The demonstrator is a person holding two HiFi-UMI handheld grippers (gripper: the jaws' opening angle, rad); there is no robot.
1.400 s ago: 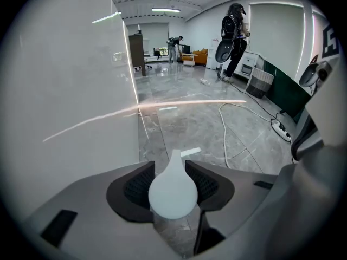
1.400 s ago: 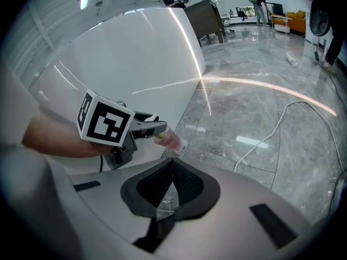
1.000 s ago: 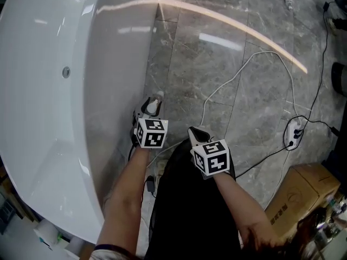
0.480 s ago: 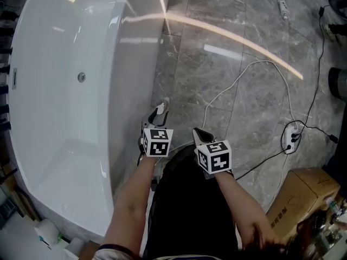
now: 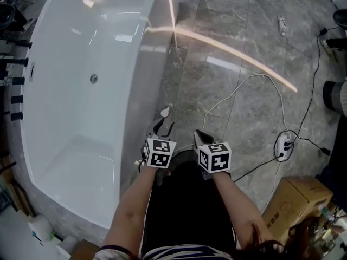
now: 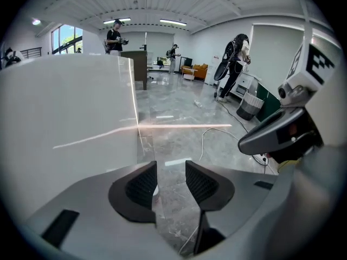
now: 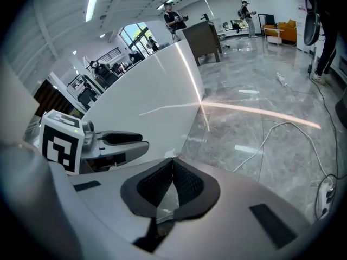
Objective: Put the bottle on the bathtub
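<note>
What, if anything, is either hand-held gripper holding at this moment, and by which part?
Nothing is held. The left hand-held gripper is open, its jaws apart and gripping nothing; the right hand-held gripper is shut on nothing.

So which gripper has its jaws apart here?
The left gripper, nearer the bathtub: bare floor shows between its jaws, while the right gripper's jaws meet.

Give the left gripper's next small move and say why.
Probably lower the left gripper onto the small white object on the floor beside the bathtub, likely the bottle: its jaws stand apart and empty, just short of it, while the right gripper is shut.
</note>
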